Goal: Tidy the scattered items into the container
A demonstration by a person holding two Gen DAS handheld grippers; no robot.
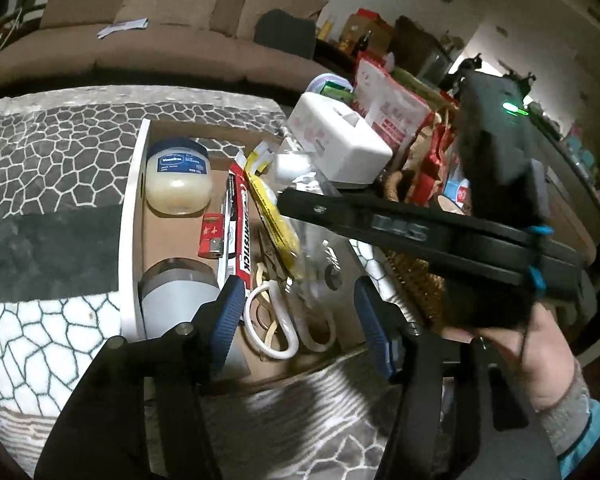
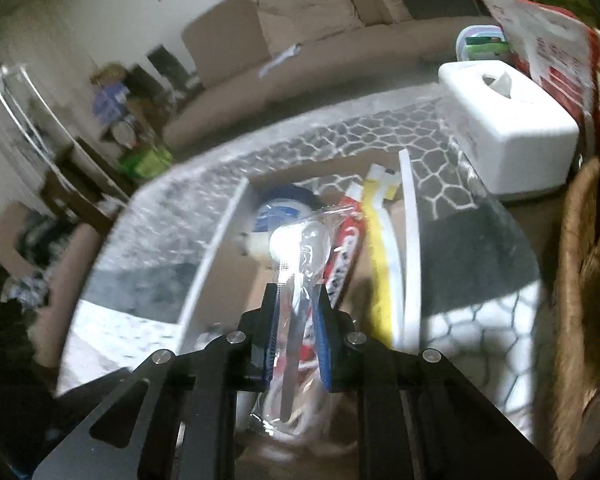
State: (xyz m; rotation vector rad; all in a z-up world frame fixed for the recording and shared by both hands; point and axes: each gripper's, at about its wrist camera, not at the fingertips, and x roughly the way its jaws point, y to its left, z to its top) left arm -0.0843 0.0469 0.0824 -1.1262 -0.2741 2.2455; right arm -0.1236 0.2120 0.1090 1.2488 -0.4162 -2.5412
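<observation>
the right gripper crosses the left view and hides the box's right wall and part of the basket. the left pads cover part of the grey cup and the scissors. in the right view the packet hides most of the jar; the room at left is blurred.

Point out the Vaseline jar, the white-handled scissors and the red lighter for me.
Vaseline jar (image 1: 179, 184): left wrist view, on its pale body below the label.
White-handled scissors (image 1: 288, 330): left wrist view, on a handle loop.
Red lighter (image 1: 212, 236): left wrist view, on its red casing.
</observation>
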